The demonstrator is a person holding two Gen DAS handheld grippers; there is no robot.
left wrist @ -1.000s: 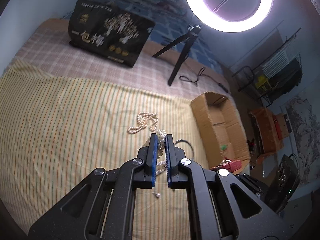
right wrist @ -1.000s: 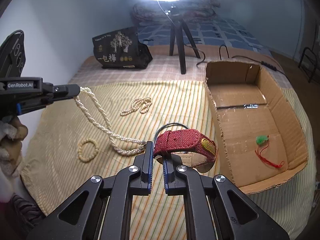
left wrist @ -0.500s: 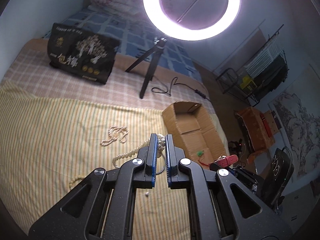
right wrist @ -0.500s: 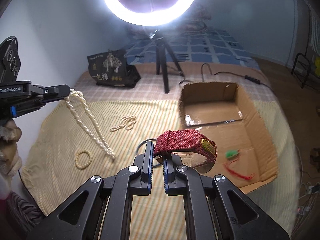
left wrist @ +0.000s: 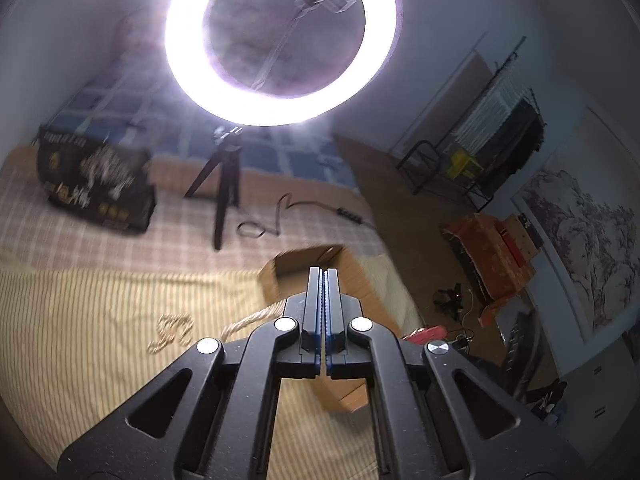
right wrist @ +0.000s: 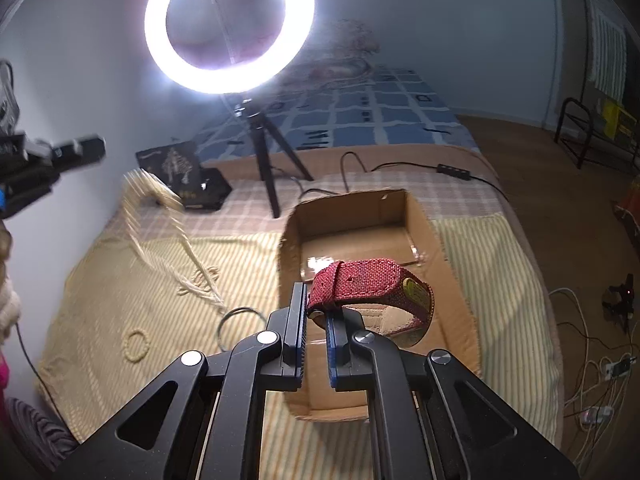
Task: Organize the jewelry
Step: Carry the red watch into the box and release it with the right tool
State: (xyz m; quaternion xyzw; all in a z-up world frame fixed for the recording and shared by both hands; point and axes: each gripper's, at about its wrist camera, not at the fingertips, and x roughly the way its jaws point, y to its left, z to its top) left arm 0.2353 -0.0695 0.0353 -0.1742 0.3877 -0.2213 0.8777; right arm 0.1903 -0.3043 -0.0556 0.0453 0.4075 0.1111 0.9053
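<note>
My left gripper (left wrist: 324, 270) has its jaws closing flat together, and no beads show between the pads. In the right wrist view it (right wrist: 84, 148) hovers at the far left. The long twisted pearl necklace (right wrist: 160, 216) is a blurred streak in the air just below its tip. I cannot tell if they touch. A bit of that strand (left wrist: 248, 320) shows left of my fingers. My right gripper (right wrist: 316, 304) is shut on the red woven watch strap (right wrist: 360, 284), held above the open cardboard box (right wrist: 424, 220).
On the striped cloth lie a short pearl strand (right wrist: 200, 280), a bead bracelet (right wrist: 136, 344) and a dark thin ring (right wrist: 236, 320). A ring light on a tripod (right wrist: 264, 168) and a black bag (right wrist: 180, 176) stand behind. A hand (right wrist: 6, 264) is at the left edge.
Both grippers rose. The left jaws closed completely and the pearls that sat between them are gone from the pads. The right gripper carried the watch over the box.
</note>
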